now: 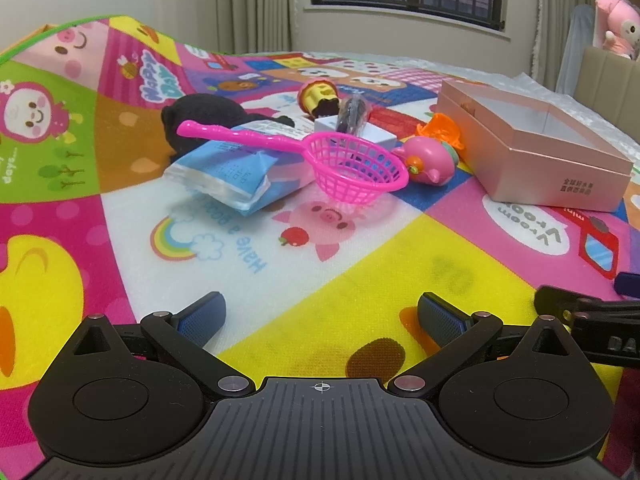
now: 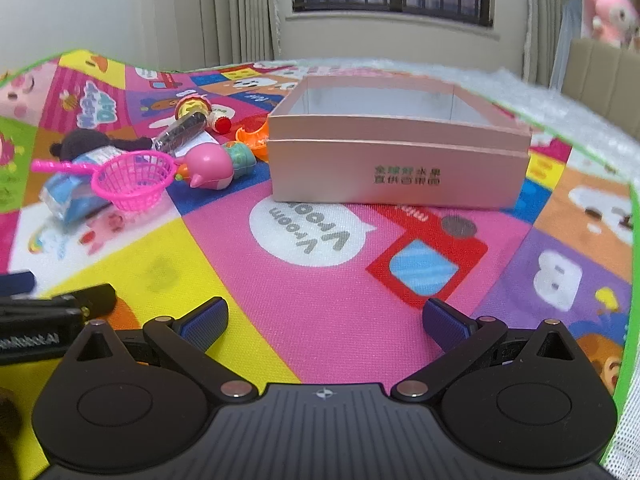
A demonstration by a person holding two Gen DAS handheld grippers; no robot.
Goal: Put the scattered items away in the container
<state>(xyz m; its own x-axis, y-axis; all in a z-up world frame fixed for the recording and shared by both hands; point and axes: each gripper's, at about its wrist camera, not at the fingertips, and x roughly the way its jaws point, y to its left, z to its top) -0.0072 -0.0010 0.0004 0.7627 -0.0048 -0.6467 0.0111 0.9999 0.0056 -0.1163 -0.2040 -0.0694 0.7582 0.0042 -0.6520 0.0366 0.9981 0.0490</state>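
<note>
With both the left claw [image 1: 320,316] and right claw [image 2: 326,320] spread wide and empty, lifting the net [image 1: 352,168] by its rim risks dragging the packet [image 1: 232,172] under its handle and scattering the pile short of the box [image 2: 400,140].

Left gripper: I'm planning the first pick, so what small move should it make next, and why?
Probably ease the left gripper forward toward the pink net scoop. Its fingers are spread and hold nothing, the scoop lies on top of the pile nearest to it, and the pink box looks empty.

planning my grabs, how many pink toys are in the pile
2: the net scoop lying over the blue packet, and the pig toy between scoop and box. Others may be hidden.
</note>
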